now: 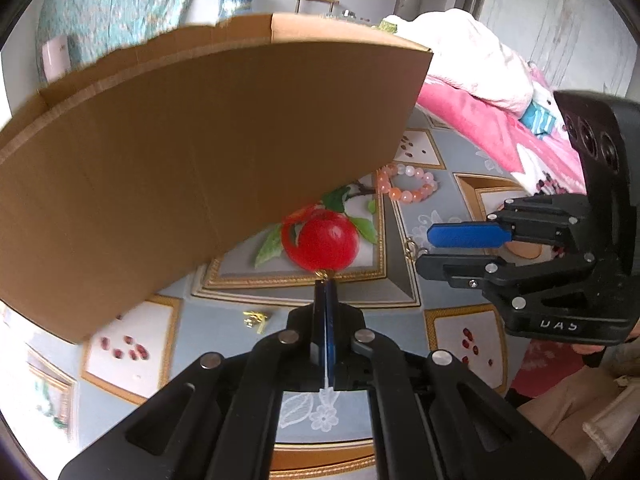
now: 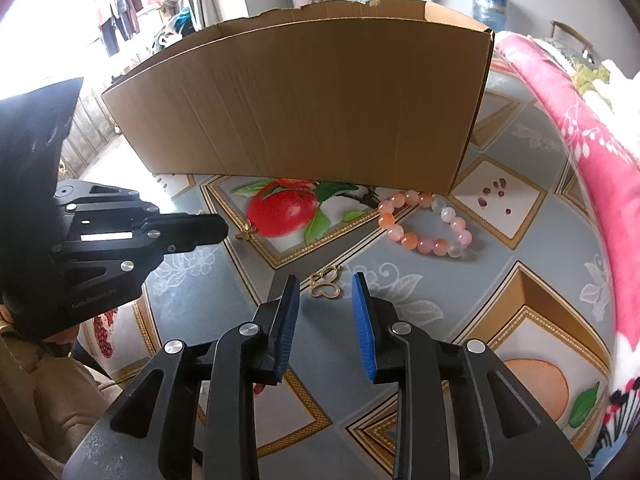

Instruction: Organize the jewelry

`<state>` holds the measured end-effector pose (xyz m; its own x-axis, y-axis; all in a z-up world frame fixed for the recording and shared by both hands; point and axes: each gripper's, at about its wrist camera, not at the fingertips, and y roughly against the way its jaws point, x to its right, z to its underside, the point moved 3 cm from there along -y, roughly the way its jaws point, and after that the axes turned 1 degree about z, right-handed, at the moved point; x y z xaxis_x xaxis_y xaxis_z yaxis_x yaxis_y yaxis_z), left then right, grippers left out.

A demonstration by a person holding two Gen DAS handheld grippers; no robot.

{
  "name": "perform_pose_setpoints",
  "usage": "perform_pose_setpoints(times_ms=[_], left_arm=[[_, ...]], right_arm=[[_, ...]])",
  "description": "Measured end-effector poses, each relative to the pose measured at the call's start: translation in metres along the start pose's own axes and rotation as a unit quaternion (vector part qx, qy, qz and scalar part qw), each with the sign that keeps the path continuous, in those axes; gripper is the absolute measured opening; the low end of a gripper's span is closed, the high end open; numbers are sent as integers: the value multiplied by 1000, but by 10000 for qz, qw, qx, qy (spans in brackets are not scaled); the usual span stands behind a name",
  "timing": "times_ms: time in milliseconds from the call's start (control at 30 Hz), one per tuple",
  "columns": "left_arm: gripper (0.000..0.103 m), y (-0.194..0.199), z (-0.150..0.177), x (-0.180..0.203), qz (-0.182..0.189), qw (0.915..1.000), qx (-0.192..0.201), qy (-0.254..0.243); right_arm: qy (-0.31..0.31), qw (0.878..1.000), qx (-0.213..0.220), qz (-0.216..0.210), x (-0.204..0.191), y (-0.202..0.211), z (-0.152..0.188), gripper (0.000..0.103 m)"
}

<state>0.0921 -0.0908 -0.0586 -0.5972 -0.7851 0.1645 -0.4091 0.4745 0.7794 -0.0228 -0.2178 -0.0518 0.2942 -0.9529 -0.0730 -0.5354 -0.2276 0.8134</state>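
My left gripper [image 1: 325, 282] is shut, and a small gold charm [image 1: 322, 274] pokes out at its tip, over the printed apple. The right wrist view shows the same gripper [image 2: 224, 226] from the side, with the charm [image 2: 246, 234] at its tip. My right gripper [image 2: 325, 282] stands open just above the tablecloth. A gold butterfly-shaped pendant [image 2: 325, 285] lies flat between its blue pads [image 2: 362, 312], and neither pad touches it. A bracelet of orange, pink and white beads [image 2: 428, 224] lies to the right by the corner of the box. Another small gold piece [image 1: 256, 320] lies on the cloth left of my left gripper.
An open cardboard box [image 2: 320, 100] stands right behind the jewelry and fills the far side. The table wears a grey cloth [image 2: 440, 360] printed with fruit and gold frames. A pink blanket [image 2: 580, 140] runs along the right edge. A person's beige sleeve [image 2: 48, 380] is at lower left.
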Motion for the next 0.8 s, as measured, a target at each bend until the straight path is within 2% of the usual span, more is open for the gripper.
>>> perform_pose_setpoints(times_ms=[267,400,467,500,533,600,800], left_arm=[[1,-7,-2,1,604,9977,-2,309],[1,-8,-3,3,713,9970,-1,310],[1,-5,-4,4,626,9977,74,250],[5,-4,-6,4,600,9979,121,221],[10,-2,-7,3,558,9981,173,184],[28,-1,-9,2,427,9988,195,118],[29,-10,-10,2,136,9995,124,-242]], right_arm=[[-59,10000,31,-67,4,1,1,27],[-76,9999,39,-99,6,2,1,27],[-83,9999,44,-109,6,2,1,27],[-83,9999,45,-118,7,3,1,27],[-80,9999,46,-132,7,3,1,28],[-76,9998,50,-156,7,3,0,29],[-89,9997,76,-195,7,3,-1,30]])
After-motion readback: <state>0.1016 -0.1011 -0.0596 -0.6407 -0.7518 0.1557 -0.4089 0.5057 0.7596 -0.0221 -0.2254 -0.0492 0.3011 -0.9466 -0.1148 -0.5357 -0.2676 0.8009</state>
